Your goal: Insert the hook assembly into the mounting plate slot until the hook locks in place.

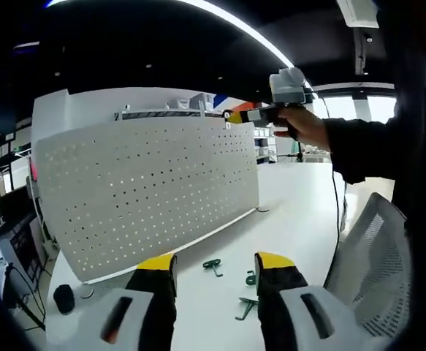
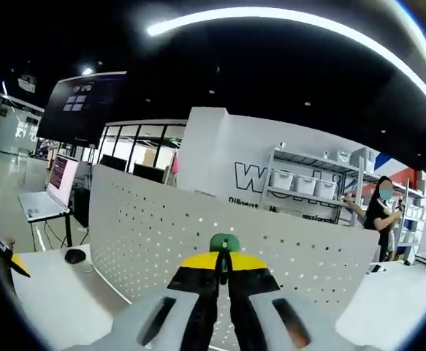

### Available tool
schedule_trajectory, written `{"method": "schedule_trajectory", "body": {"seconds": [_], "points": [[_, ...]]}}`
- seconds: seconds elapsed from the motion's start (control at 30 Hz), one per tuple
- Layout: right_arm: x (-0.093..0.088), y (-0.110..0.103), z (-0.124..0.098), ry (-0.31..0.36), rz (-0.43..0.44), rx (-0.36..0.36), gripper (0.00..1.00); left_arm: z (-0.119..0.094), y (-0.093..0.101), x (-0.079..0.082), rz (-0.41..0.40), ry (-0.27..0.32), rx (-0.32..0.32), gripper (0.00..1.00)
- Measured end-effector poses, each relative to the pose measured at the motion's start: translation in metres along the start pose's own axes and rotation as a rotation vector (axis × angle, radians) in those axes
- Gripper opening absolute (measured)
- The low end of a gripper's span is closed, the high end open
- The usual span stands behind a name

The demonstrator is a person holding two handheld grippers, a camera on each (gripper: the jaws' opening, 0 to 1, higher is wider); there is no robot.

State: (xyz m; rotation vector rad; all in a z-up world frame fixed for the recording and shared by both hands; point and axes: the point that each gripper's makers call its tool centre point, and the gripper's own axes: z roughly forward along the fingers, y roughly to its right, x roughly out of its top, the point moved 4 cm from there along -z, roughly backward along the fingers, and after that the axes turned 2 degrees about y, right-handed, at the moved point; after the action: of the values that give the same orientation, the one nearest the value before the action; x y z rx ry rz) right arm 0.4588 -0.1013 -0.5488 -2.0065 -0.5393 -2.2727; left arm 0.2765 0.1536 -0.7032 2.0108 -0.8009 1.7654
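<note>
A white perforated mounting plate (image 1: 147,194) stands upright on the white table (image 1: 300,212). Three green hooks lie loose on the table in front of it: one (image 1: 213,267) between my left jaws, another (image 1: 250,278) just right of it, and a third (image 1: 245,307) nearer to me. My left gripper (image 1: 216,262) hangs open above them, holding nothing. A hand holds my right gripper (image 1: 260,113) up at the plate's top right corner. In the right gripper view that gripper (image 2: 223,265) is shut on a green hook (image 2: 223,243), close in front of the plate (image 2: 161,227).
A grey mesh chair (image 1: 377,256) stands at the table's right side. A small black round object (image 1: 64,298) sits near the plate's left foot. A laptop (image 2: 44,201) and mouse (image 2: 75,255) lie beyond the plate's left end. Shelving (image 2: 307,186) and a person (image 2: 381,216) are further back.
</note>
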Motion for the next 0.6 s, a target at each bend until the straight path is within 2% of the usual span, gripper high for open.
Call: {"method": "schedule_trajectory", "body": {"seconds": [0.6], "points": [[-0.012, 0.015, 0.05, -0.008, 0.012, -0.035, 0.01, 0.001, -0.006, -0.003, -0.029, -0.008, 0.018, 0.44]]}}
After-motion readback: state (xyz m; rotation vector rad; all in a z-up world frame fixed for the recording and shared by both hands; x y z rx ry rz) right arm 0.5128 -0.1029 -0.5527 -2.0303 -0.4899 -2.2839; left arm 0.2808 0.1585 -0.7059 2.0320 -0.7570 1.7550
